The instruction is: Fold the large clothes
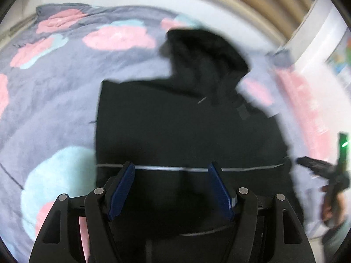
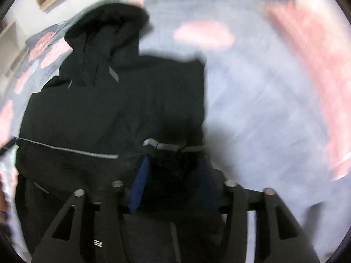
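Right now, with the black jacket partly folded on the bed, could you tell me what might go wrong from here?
1. The hood lies bunched past the folded body of the black jacket, so the next fold may come out lumpy.
2. The right gripper has its jaws apart around dark fabric near the grey stripe; lifting away could snag and undo that fold.

— What's carrying everything here?

— A bed (image 1: 65, 100), covered by a grey-lavender blanket (image 2: 263, 114) printed with pink and pale blue blotches; it fills the left of the left wrist view.

— And lying on it?

— A black hooded jacket (image 1: 175, 127), spread flat at centre frame, hood (image 1: 206, 46) toward the top, a thin grey stripe (image 1: 175, 168) running across its lower part.
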{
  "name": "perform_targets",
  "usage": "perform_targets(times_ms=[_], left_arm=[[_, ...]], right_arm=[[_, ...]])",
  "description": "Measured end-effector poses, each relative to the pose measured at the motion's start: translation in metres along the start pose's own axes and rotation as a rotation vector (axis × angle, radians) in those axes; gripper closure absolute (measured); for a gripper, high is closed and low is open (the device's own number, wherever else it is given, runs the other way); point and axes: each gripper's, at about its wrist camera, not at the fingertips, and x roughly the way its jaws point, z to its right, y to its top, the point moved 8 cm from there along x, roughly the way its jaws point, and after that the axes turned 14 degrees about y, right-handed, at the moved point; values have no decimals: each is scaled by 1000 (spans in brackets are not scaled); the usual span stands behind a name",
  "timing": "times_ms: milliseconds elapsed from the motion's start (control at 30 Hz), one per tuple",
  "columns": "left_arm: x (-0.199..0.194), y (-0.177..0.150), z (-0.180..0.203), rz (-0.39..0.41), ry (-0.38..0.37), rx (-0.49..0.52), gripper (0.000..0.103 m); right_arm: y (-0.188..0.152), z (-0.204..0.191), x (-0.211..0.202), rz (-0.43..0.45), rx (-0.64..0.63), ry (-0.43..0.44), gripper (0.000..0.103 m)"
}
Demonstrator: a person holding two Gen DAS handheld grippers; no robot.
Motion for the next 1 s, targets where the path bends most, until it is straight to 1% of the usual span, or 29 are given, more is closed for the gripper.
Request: perform_targets(times_ms=[33,67,100,133,167,200,233,267,333,367,400,433,500,567,600,633,667,700,733,833,900,933,967,1000], left_arm=[[-9,4,2,12,-52,-22,32],[-12,5,3,14,-70,-28,32],[-13,5,6,15,-81,-28,32],[-11,4,8,13,-70,-17,32],[-6,1,9,6,-50,-3,32],[-1,-1,10,-4,-30,6,32],[8,-7,9,-24,1,16,32],[18,-13,7,-50,25,20,32],[53,-32,-2,-149,92,34,33],[58,-37,-4,-159,92,46,33],[63,-40,-3,-155,96,69,33],[64,-39,-1,-162,116,92,33],[59,-35,2,-178,142,102,33],[43,-26,6,-159,140,103,33],[28,-18,8,-134,113,92,33],[17,-13,8,-114,91,83,33],[3,-5,10,-88,67,77,33],[-11,5,12,-59,51,76,33],[-27,17,13,-28,47,83,33],[-58,51,18,29,57,98,33],[-70,72,24,53,59,95,33],[-78,86,27,66,62,92,33],[-82,92,32,75,63,90,33],[-89,104,36,90,59,86,33]], right_arm=[[7,-11,-13,39,-58,-28,36],[14,-25,-21,71,-110,-22,36],[18,-37,-22,81,-134,5,36],[18,-62,-8,52,-159,96,36],[18,-62,-8,52,-159,96,37],[17,-64,3,32,-162,98,38],[12,-61,18,5,-157,76,38],[4,-53,38,-39,-128,52,38],[-13,-33,65,-113,-65,19,39],[-23,-26,76,-134,-37,38,39],[-27,-23,78,-126,-26,52,39],[-28,-22,77,-124,-23,56,39],[-26,-22,74,-140,-21,54,39],[-19,-22,63,-156,-21,54,40],[-14,-23,52,-146,-28,58,40],[-6,-25,28,-112,-39,78,40],[-6,-25,28,-112,-39,78,40],[-1,-26,12,-87,-45,92,40],[7,-27,-6,-59,-53,100,40],[28,-27,-49,9,-58,96,40],[40,-30,-81,59,-32,132,40],[53,-27,-93,85,-14,154,39],[80,-26,-114,127,12,182,39],[80,-26,-114,127,12,182,38]])
